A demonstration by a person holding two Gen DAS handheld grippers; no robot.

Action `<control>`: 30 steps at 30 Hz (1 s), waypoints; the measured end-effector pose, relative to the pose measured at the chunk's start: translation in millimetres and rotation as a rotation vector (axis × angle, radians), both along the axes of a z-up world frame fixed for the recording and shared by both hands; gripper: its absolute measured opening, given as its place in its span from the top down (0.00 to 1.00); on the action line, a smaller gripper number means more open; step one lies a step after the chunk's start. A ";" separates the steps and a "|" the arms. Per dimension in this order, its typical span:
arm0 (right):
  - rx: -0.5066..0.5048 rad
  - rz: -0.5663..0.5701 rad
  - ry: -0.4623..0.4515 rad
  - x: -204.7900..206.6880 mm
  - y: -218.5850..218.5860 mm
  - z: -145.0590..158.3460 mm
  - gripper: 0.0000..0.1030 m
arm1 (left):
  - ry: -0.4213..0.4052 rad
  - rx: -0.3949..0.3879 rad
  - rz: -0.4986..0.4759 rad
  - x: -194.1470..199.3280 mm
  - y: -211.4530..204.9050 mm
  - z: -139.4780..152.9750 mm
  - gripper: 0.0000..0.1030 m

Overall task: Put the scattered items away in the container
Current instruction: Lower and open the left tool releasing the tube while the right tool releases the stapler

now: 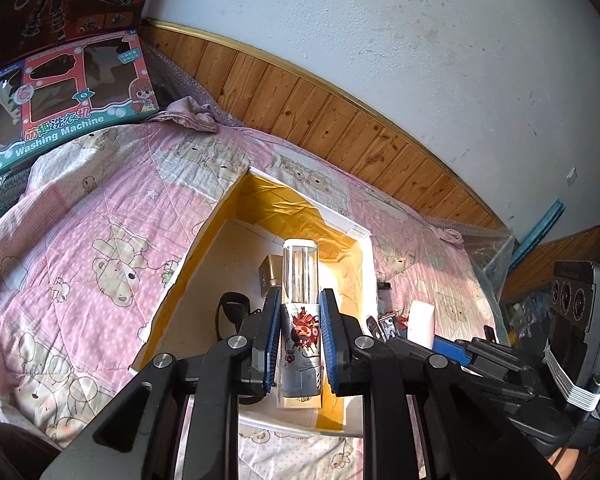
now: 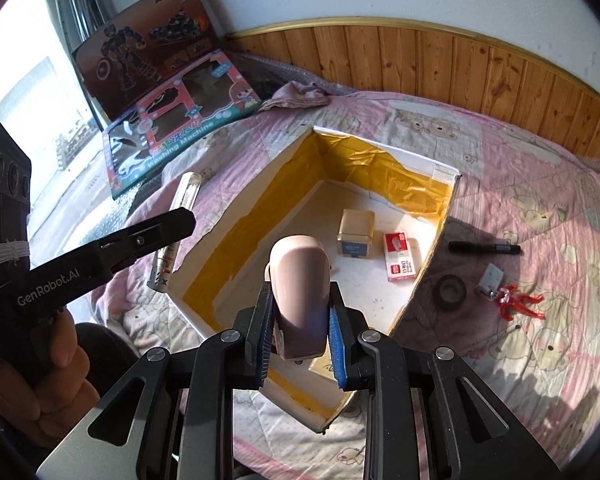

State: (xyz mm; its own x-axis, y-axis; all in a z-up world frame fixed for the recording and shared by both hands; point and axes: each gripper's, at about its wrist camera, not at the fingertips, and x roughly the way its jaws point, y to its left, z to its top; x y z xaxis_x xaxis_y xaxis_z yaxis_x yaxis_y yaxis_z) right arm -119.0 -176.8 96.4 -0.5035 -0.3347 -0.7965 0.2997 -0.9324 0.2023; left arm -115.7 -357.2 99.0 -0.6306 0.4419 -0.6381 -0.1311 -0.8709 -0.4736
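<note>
Gripping a clear-capped tube [image 1: 300, 320] between its pads, the left tool [image 1: 299, 336] holds it over the yellow-lined box [image 1: 204, 240] on the bed [image 1: 80, 220]. The right tool [image 2: 299, 332] is clenched on a pinkish tube [image 2: 300, 296], above the box's near end. A marker [image 2: 485, 247], tape roll [image 2: 452, 292] and red toy [image 2: 520, 304] lie on the bed right of the box.
</note>
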 end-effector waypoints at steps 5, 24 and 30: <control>0.017 0.008 -0.018 -14.7 -1.2 -10.5 0.75 | -0.009 -0.016 -0.014 -18.5 2.5 -0.4 0.81; 0.094 0.048 -0.019 -95.9 1.2 -13.5 0.75 | -0.160 -0.014 -0.097 -43.1 53.0 -39.7 0.81; 0.111 0.089 -0.021 -119.9 -8.6 -15.1 0.75 | -0.204 0.003 -0.068 -47.6 61.7 -48.2 0.81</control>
State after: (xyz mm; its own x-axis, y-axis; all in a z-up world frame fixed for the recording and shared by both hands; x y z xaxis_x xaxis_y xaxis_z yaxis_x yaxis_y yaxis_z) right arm -238.8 -185.4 81.3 -0.4588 -0.2868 -0.8410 0.3787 -0.9193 0.1069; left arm -163.3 -295.5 50.8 -0.4568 0.4809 -0.7484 -0.0907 -0.8621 -0.4986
